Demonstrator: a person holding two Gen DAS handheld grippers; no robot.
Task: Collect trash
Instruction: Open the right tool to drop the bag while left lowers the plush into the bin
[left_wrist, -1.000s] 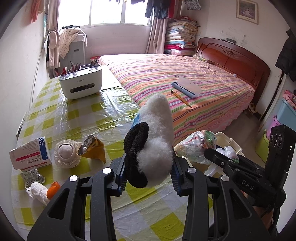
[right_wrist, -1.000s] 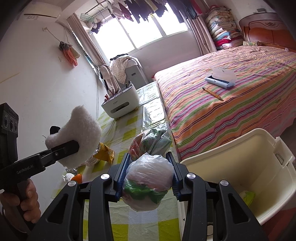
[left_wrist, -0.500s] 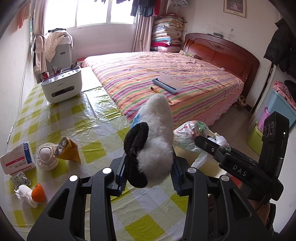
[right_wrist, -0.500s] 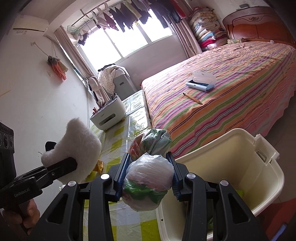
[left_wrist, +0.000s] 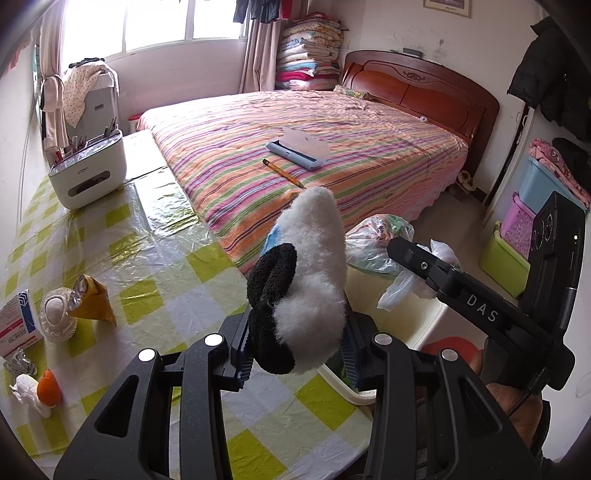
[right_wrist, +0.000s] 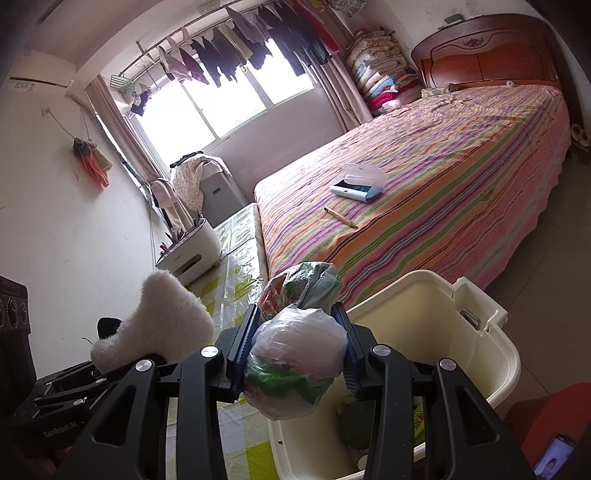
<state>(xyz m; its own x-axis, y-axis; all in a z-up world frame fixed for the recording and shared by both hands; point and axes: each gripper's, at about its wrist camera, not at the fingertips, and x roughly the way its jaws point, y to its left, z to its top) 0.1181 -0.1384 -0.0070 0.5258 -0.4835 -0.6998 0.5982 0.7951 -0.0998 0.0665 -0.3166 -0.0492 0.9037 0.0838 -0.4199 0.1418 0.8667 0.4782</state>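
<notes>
My left gripper (left_wrist: 295, 350) is shut on a fluffy white and black slipper (left_wrist: 306, 280), held over the table's right edge. In the right wrist view that slipper (right_wrist: 162, 321) shows at the lower left. My right gripper (right_wrist: 295, 350) is shut on a knotted plastic bag of trash (right_wrist: 295, 354), which hangs above the near rim of a cream plastic bin (right_wrist: 491, 354). The same bag (left_wrist: 376, 243) and the right gripper's finger (left_wrist: 443, 273) appear at right in the left wrist view. Some scraps lie in the bin's bottom.
On the yellow checked tablecloth (left_wrist: 122, 258) lie a yellow snack wrapper (left_wrist: 90, 301), a white netted ball (left_wrist: 55, 317), a box (left_wrist: 16, 325), foil, tissue and orange peel (left_wrist: 48, 386). A white organiser (left_wrist: 88, 173) stands farther back. The striped bed (left_wrist: 332, 155) carries a pencil case and pencil.
Both grippers have shifted right with their loads, away from the table. The bag now hangs over the bin's rim, and the bin fills more of the right wrist view.
</notes>
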